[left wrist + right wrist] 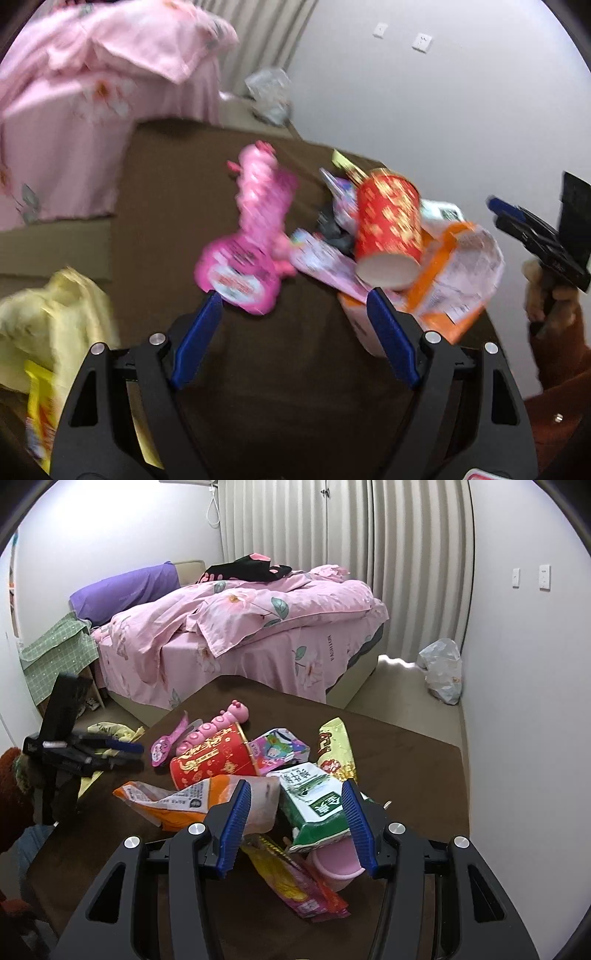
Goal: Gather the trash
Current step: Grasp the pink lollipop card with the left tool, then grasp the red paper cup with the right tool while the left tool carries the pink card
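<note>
A pile of trash lies on a dark brown table: a red paper cup on its side, an orange snack bag, a green drink carton, a pink caterpillar toy pack, a pink cup and flat wrappers. My right gripper is open over the carton and orange bag. My left gripper is open and empty, just short of the pink toy pack and the red cup. The left gripper also shows at the table's left edge in the right wrist view.
A bed with a pink quilt stands beyond the table. A clear plastic bag sits on the floor by the wall. A yellow bag lies left of the table. The right gripper shows at far right in the left view.
</note>
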`<state>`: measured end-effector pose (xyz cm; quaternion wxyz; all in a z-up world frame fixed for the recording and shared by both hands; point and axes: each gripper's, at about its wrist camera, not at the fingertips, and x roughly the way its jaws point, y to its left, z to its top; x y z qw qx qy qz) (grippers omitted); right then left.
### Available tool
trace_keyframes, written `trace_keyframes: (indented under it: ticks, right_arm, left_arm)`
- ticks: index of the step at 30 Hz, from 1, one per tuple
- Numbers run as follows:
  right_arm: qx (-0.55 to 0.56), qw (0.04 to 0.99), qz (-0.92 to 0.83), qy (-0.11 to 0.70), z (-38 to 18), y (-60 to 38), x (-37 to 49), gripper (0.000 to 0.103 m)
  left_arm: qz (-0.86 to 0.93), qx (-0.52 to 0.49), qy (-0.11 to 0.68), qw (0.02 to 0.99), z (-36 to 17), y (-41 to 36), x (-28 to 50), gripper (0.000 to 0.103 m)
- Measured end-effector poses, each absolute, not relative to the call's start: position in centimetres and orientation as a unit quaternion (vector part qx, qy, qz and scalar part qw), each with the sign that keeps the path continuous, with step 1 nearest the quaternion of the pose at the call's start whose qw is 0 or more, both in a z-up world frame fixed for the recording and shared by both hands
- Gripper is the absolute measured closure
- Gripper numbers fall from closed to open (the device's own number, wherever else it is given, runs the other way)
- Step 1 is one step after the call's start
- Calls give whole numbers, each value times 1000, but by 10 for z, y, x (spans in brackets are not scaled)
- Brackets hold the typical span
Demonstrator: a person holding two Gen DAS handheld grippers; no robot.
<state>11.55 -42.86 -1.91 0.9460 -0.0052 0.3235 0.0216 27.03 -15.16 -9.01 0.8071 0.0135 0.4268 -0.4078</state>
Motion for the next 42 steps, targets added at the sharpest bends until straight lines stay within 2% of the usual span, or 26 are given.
trace_keyframes:
  ticks: [3, 5, 7, 9, 17, 26, 33, 38, 42]
  right_arm:
    - [-5, 946, 24, 324, -19, -426, 113, 54]
    - [-4, 946, 26, 322, -17, -425, 112, 54]
    - [-6, 947, 26, 319, -13, -424, 111, 54]
    - [-13, 950, 29, 311, -5, -422, 111, 54]
    - [-40, 935, 124, 330, 15, -407, 163, 55]
    - [-25, 887, 180, 424, -31, -389, 242, 55]
    - [2, 865, 236, 442, -43, -372, 219, 87]
    - [-16, 886, 224, 406, -23, -356, 177, 96]
    - [-27, 903, 213, 372, 5, -349, 158, 97]
  left_arm:
    - [-370, 55, 414, 830, -91, -160, 282, 27]
    - [-361, 68, 428, 826, -99, -170, 290, 32]
    - [-350, 88, 443, 821, -108, -180, 293, 45]
    - [-330, 103, 440, 829, -109, -184, 289, 53]
    - [-303, 32, 447, 841, -89, -155, 258, 54]
    - [-287, -63, 452, 842, -74, -116, 222, 53]
    - [-276, -74, 461, 840, -71, -102, 201, 53]
    - [-266, -73, 452, 848, -69, -93, 189, 53]
    - [-258, -84, 445, 854, -60, -81, 185, 53]
